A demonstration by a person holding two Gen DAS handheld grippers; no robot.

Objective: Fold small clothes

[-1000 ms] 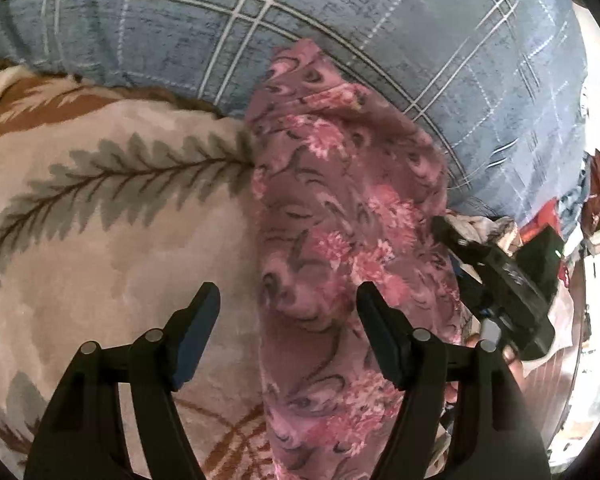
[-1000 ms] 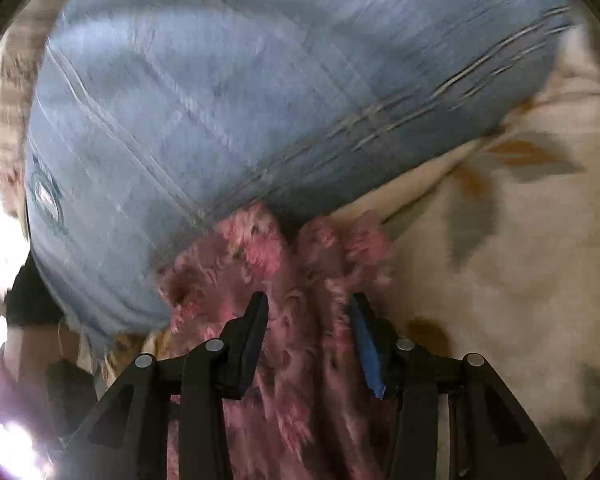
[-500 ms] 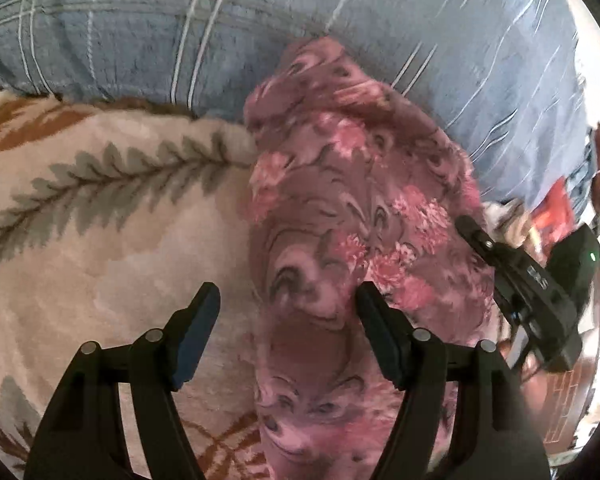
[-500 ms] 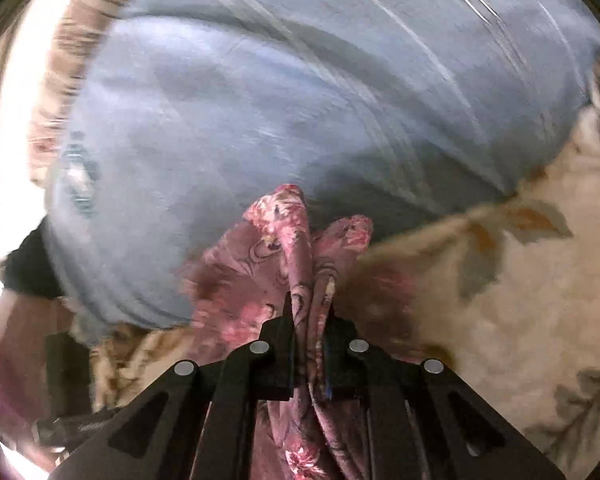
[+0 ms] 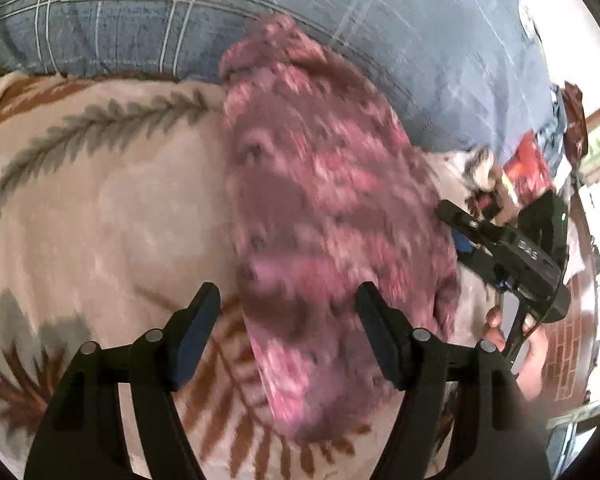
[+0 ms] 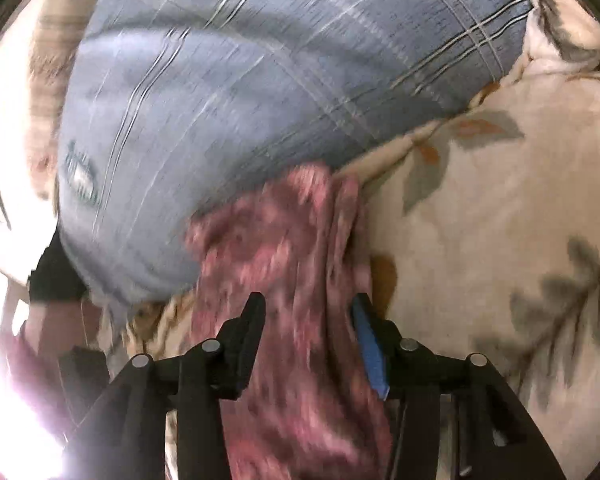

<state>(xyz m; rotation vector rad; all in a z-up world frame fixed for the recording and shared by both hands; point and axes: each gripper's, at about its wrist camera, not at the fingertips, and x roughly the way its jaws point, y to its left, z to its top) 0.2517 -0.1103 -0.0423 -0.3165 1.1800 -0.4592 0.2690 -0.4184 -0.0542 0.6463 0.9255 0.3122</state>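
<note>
pink floral garment (image 5: 324, 208) on blanket (image 5: 100, 216), claws parted

I see my left claw (image 5: 288, 322) as two black plastic arms, each with silver round screws along its top and a dark blue pad on the inner face. My right claw (image 6: 308, 330) is built the same, its right pad (image 6: 370, 354) brighter blue. Seen from the left, it carries white lettering on its black body.

Right claw (image 6: 308, 320) just reopened, releasing the pink floral garment (image 6: 292, 280) it pinched
</note>
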